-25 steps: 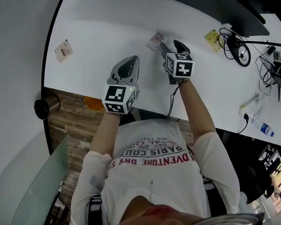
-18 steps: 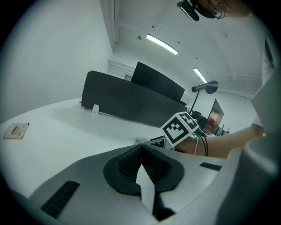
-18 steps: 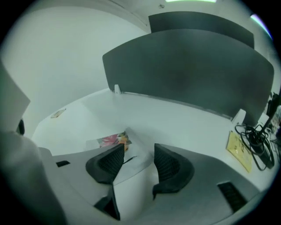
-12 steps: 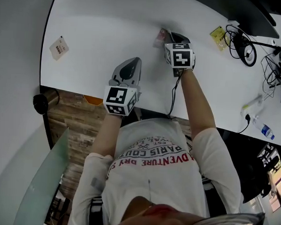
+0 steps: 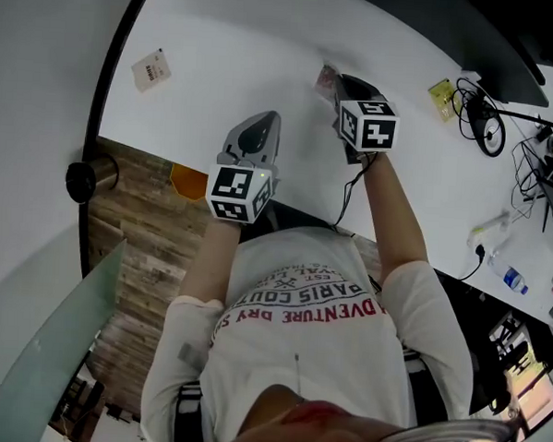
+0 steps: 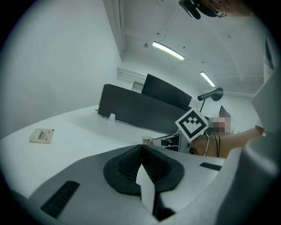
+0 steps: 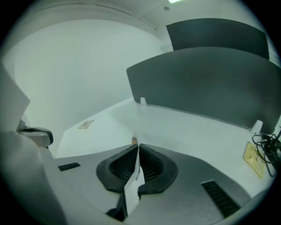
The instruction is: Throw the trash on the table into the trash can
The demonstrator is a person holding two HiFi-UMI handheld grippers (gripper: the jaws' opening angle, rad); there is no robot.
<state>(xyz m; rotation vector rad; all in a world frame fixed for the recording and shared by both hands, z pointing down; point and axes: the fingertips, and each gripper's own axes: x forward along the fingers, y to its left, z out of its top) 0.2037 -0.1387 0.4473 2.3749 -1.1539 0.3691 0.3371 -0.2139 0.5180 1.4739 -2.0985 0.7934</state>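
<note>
Right gripper (image 7: 137,147) fingers just closed on wrapper (image 5: 326,78); left gripper (image 6: 141,148) closed.

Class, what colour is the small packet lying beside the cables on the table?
Yellow. The packet shows best in the head view.

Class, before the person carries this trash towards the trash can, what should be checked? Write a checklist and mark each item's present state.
1. Right gripper grips the wrapper: ok, its jaws have just been closing on it.
2. Wrapper clear of the table: cannot tell.
3. Left gripper empty: ok, jaws together, nothing between them.
4. Remaining trash located: ok, paper tag and yellow packet lie on the table.
5. Trash can in sight: cannot tell.
</note>
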